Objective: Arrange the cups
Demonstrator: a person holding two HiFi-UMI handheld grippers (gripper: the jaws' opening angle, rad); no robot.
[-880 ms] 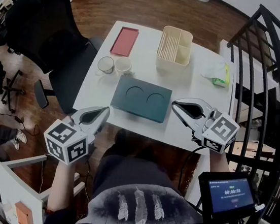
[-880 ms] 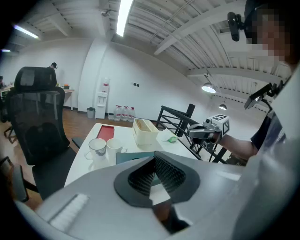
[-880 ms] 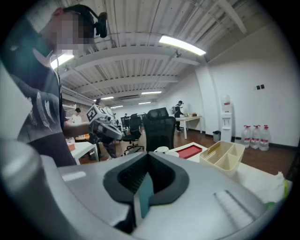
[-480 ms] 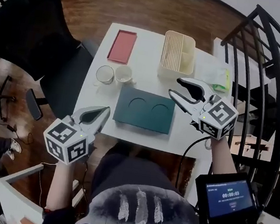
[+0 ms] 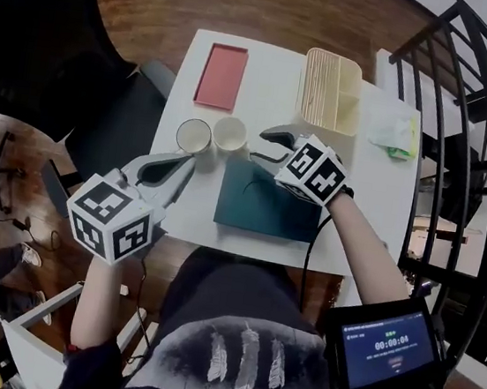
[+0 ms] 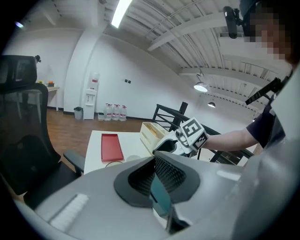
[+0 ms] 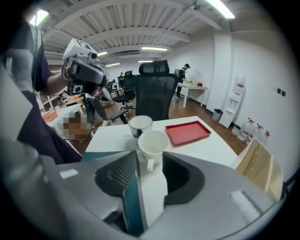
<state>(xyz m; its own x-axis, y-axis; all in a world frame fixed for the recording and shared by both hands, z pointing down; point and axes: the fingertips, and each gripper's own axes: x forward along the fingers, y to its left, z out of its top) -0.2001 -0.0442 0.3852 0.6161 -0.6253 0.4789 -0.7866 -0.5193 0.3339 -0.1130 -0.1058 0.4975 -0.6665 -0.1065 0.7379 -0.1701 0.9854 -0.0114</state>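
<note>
A white cup and a dark-sided cup stand side by side on the white table, left of a teal tray with round hollows. My right gripper is open just right of the white cup. In the right gripper view the white cup sits right ahead of that gripper, its handle at the fingertips and no pad pressing it. The dark-sided cup is behind it. My left gripper is shut and empty over the table's near left edge, seen shut in its own view.
A red tray lies at the far left of the table and a beige divided box at the far right. A green packet lies right of the box. A black chair stands left, a black railing right.
My right gripper has moved from the table's near right corner leftward and away, across the teal tray, up to the white cup. The left gripper has stayed near the table's left edge, shut.
</note>
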